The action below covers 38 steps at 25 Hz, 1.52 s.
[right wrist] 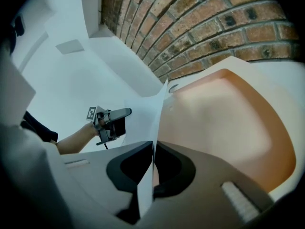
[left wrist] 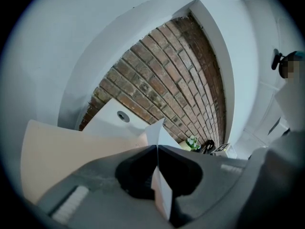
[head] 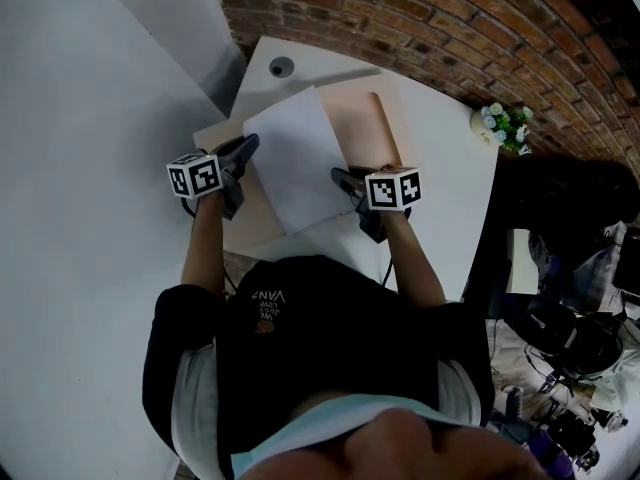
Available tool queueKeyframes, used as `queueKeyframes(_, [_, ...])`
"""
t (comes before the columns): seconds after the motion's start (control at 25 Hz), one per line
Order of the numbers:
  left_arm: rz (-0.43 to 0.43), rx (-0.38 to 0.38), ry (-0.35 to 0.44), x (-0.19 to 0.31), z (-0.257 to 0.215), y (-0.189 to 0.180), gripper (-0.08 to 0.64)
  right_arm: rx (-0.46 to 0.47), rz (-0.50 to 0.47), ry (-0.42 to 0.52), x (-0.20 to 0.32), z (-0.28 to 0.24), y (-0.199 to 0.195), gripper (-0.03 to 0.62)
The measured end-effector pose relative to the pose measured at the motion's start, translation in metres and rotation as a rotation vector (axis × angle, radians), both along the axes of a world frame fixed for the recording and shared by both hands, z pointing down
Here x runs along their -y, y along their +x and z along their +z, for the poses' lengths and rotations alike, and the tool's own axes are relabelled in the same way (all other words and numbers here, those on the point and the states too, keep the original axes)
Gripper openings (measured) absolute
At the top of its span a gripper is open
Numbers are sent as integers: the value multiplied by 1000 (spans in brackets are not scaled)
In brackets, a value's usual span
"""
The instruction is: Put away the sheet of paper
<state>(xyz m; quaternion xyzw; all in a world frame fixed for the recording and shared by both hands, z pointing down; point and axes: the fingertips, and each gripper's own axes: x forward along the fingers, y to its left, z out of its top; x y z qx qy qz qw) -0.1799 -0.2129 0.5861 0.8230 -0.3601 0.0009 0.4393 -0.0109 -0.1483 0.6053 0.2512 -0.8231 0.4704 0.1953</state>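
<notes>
1. Far side closed off by a brick wall (head: pixel 450 28), with a white desk (head: pixel 450 203) set against it and pale floor off to the left.
2. Out over the desk's left part: the sheet of paper (head: pixel 295 158), white, turned askew to the desk's edges and spread above a beige folder (head: pixel 360 118).
3. Gripped on its left edge by the left gripper (head: pixel 247 148), jaws shut tight on the paper; seen in the left gripper view as a thin white edge running straight between the two dark pads.
4. Gripped on its near right edge by the right gripper (head: pixel 341 178), jaws likewise clamped on the sheet, with the paper passing between them in the right gripper view.
5. Cannot tell whether the sheet touches the folder beneath.
6. Right of the sheet, a raised fold along the folder's bare part.
7. Farther out: a round cable hole (head: pixel 282 66) at the desk's far left, and a small pot of flowers (head: pixel 508 126) at its far right edge.
8. Nearest: two bare forearms reaching from a dark shirt (head: pixel 320 338); dim clutter on the floor to the right.
</notes>
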Motion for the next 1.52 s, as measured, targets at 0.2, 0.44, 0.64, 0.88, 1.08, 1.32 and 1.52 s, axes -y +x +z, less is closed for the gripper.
queueKeyframes(0.2, [-6, 7, -28, -1, 11, -2, 0, -26, 23, 11, 4, -1, 5, 44])
queueKeyframes(0.44, [-15, 4, -38, 0, 16, -3, 0, -39, 33, 22, 7, -3, 9, 48])
queueKeyframes(0.64, [-20, 3, -29, 4, 16, -5, 0, -57, 17, 22, 6, 0, 11, 67])
queueKeyframes(0.88, [-39, 16, -41, 5, 20, -12, 0, -71, 39, 24, 8, -1, 17, 80])
queueKeyframes(1.08, [-45, 29, -53, 5, 26, -15, 0, -73, 62, 33, 12, -5, 25, 80])
queueKeyframes(1.32, [-55, 31, -73, 5, 36, -18, 0, -74, 73, 39, 13, -6, 28, 80])
queueKeyframes(1.52, [-40, 29, -88, 2, 37, -9, 0, -72, 75, 37, 12, -6, 27, 80])
